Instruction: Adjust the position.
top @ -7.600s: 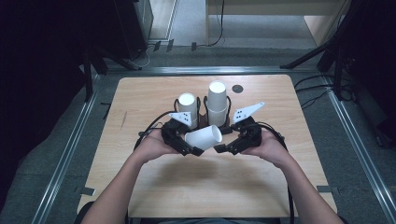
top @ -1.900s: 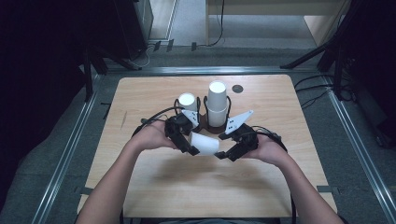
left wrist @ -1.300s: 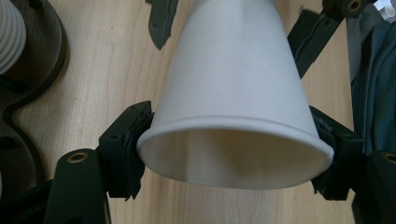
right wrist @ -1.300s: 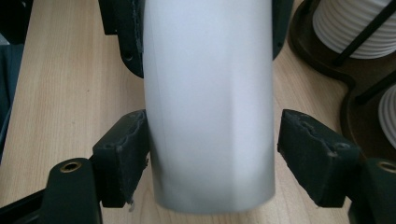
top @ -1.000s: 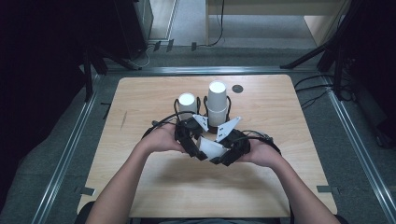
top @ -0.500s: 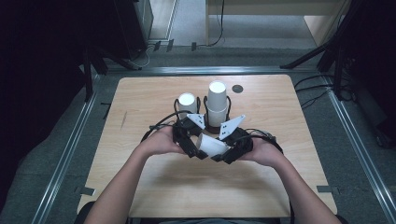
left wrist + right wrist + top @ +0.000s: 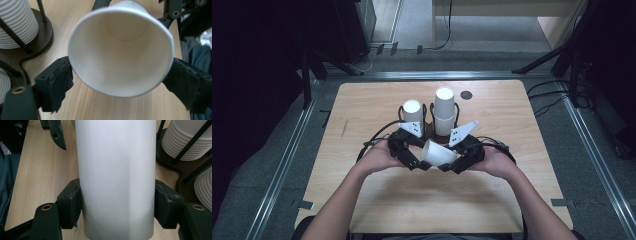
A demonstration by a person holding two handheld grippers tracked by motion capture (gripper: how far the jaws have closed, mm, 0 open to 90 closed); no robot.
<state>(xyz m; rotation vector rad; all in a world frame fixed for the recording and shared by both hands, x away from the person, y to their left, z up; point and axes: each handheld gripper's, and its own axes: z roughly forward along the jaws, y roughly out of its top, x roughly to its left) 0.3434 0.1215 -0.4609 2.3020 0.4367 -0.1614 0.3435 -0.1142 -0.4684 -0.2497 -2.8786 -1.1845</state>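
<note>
Item one: a white paper cup (image 7: 438, 153), which I hold lying on its side above the near middle of the wooden table (image 7: 362, 100), between my two hands. My left gripper (image 7: 411, 157) is clamped on the cup at its open rim; in the left gripper view the mouth (image 7: 121, 50) faces the camera, both padded jaws press its sides, and I can see down to the cup's base. My right gripper (image 7: 460, 161) is clamped on the same cup from the other end; in the right gripper view its jaws sit tight against either side of the plain white wall (image 7: 116, 177). Item two: a dark cup holder (image 7: 430, 131) just beyond the grippers, with thin black upright rods. It carries two stacks of white cups, a shorter stack (image 7: 412, 112) on the left and a taller stack (image 7: 444, 110) on the right. Item three: a small dark disc (image 7: 466, 95) on the table, beyond the taller stack and to its right.
</note>
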